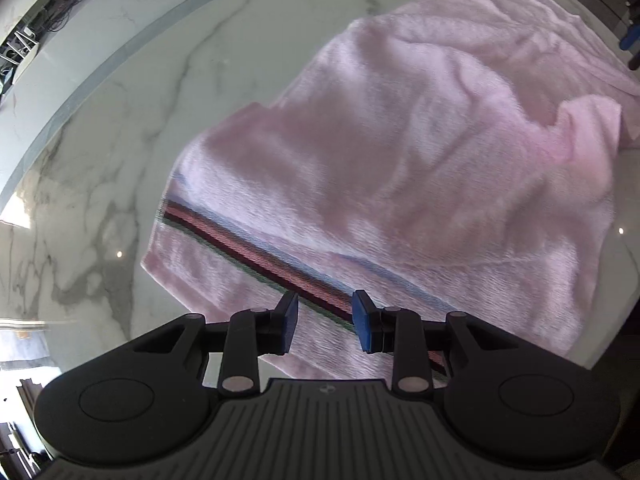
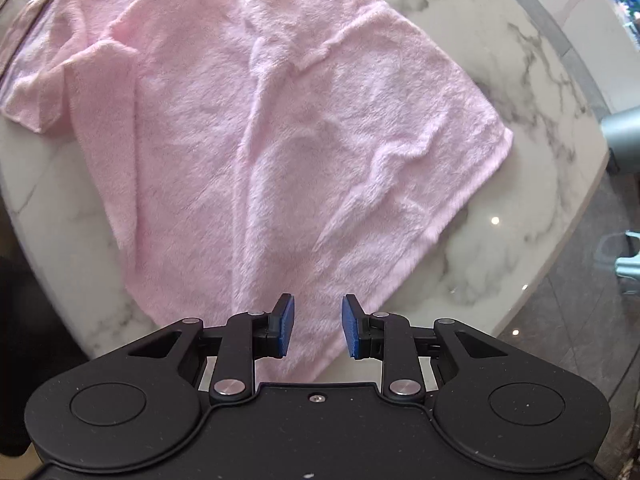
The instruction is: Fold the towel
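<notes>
A pink fluffy towel (image 1: 400,168) lies rumpled on a white marble table (image 1: 120,128). It has a dark red, green and blue striped band (image 1: 256,248) near its near edge. My left gripper (image 1: 325,322) is open and empty, just above that striped edge. In the right wrist view the same towel (image 2: 280,128) spreads out with a corner pointing toward me. My right gripper (image 2: 316,330) is open and empty above that near corner. A folded-over flap (image 2: 36,96) lies at the towel's far left.
The marble table (image 2: 520,184) has a curved rim with a grey border (image 1: 100,64). Dark floor (image 2: 580,320) lies beyond the edge on the right. A grey object (image 2: 622,136) stands off the table at right.
</notes>
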Action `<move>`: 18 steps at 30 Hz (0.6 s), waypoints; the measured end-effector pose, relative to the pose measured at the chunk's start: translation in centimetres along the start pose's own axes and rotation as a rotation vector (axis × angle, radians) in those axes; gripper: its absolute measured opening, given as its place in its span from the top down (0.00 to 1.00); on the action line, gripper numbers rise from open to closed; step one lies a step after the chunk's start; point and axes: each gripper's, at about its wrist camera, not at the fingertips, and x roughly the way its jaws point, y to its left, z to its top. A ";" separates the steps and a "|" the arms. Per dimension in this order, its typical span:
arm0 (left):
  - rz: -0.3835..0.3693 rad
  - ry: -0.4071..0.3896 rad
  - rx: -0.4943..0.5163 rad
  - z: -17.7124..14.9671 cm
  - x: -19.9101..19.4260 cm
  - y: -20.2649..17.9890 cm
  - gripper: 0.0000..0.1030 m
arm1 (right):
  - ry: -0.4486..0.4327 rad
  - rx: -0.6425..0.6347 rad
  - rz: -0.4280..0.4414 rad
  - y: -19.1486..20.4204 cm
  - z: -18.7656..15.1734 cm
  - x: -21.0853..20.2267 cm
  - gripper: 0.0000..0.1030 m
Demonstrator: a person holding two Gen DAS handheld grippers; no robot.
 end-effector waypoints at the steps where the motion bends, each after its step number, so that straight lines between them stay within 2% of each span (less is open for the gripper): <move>1: 0.000 0.001 -0.001 -0.4 0.1 -0.6 0.72 | -0.015 0.018 -0.016 0.0 0.1 0.2 0.76; 2: 0.000 0.001 -0.004 -0.7 0.2 -1.2 0.72 | -0.038 0.042 -0.035 -0.1 0.3 0.4 0.78; 3: -0.002 0.003 -0.009 -1.1 0.3 -1.7 0.72 | -0.054 0.058 -0.044 -0.1 0.4 0.5 0.86; 4: -0.006 0.005 -0.015 -1.5 0.5 -2.2 0.72 | -0.063 0.067 -0.046 -0.3 0.6 0.5 0.88; 6: -0.023 0.011 -0.024 -1.9 0.6 -2.6 0.72 | -0.075 0.095 -0.054 -2.3 3.4 -1.5 0.89; 10: -0.010 0.021 -0.027 -2.3 1.1 -3.2 0.72 | -0.071 0.133 -0.043 -4.2 5.6 -0.9 0.89; 18: -0.003 0.030 -0.018 -2.0 1.2 -2.7 0.71 | -0.081 0.141 -0.028 -4.6 5.8 -1.0 0.89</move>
